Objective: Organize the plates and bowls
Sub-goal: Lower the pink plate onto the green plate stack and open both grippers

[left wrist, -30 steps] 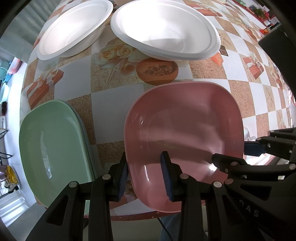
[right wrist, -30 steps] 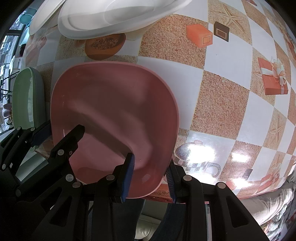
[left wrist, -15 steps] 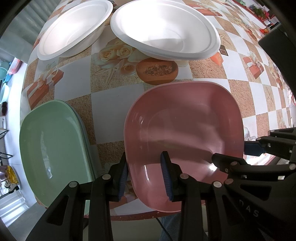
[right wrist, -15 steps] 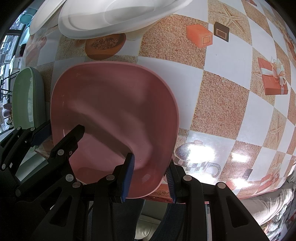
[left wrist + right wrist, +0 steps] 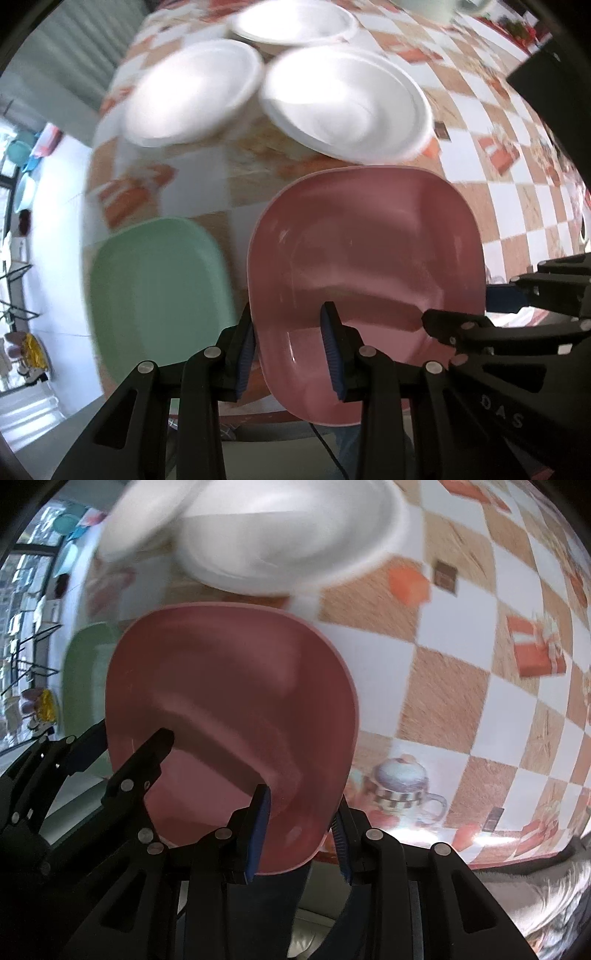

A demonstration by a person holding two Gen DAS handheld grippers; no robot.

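both grippers clamp the pink plate (image 5: 365, 254), left gripper (image 5: 288, 347) on its left rim, right gripper (image 5: 301, 830) on its right; a third white bowl (image 5: 295, 22), seemingly, only in the left view

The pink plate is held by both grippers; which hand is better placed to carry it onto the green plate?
Left. The left gripper clamps the pink plate on the rim beside the green plate. The right gripper grips the far rim.

You see bright daylight, and both round pictures bend at their dark edges. The white bowls (image 5: 192, 92) and checked tablecloth (image 5: 461, 686) look smeared. A white shine sits on the pink plate (image 5: 365, 251).
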